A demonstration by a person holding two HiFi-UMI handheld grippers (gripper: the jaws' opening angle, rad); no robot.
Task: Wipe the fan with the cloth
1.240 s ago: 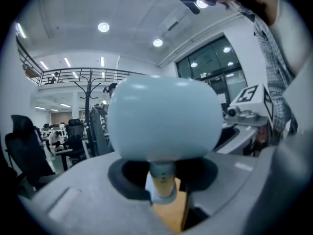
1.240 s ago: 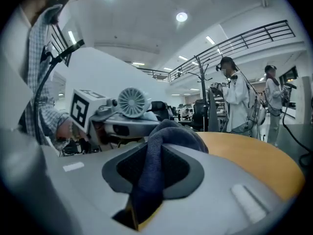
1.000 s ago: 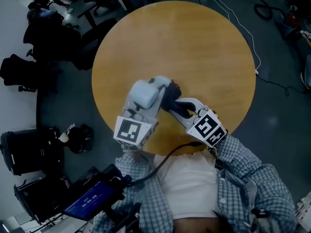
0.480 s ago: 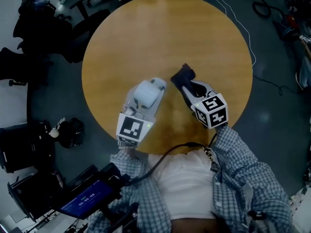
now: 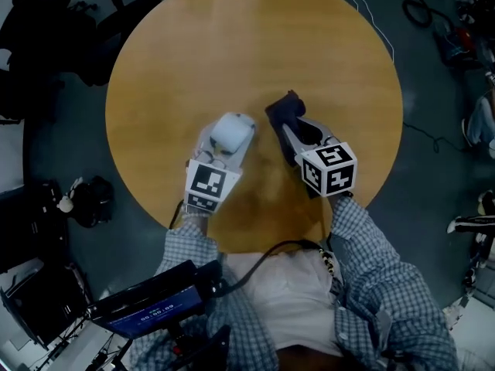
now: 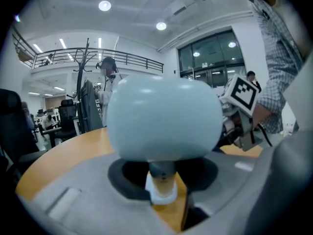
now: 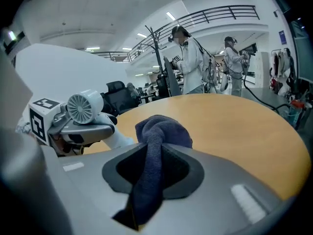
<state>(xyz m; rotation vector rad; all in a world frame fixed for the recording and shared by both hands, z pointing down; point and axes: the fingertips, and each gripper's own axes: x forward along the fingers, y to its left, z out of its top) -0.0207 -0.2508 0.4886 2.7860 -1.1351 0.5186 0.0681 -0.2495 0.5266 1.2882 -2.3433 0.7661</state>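
A small pale fan (image 5: 233, 130) with a rounded head sits in my left gripper (image 5: 229, 142), whose jaws are shut on its thin stem (image 6: 162, 176) just above the round wooden table (image 5: 232, 45). In the left gripper view the fan's smooth back fills the middle. To its right, my right gripper (image 5: 291, 132) is shut on a dark blue cloth (image 5: 282, 110), which bunches beyond the jaws and trails back between them (image 7: 152, 151). Fan and cloth are apart, with a narrow gap between them. In the right gripper view the fan's grille (image 7: 83, 107) faces me at the left.
Dark office chairs (image 5: 54, 22) stand beyond the table's upper left edge. Cables (image 5: 421, 10) lie on the floor at the right. A lit screen (image 5: 151, 309) hangs in front of the person's body at the bottom left. People stand in the background (image 7: 188, 58).
A second ago the cloth was up against the fan. Since then the right gripper has swung off to the right with the cloth, and both grippers have come down toward the table.
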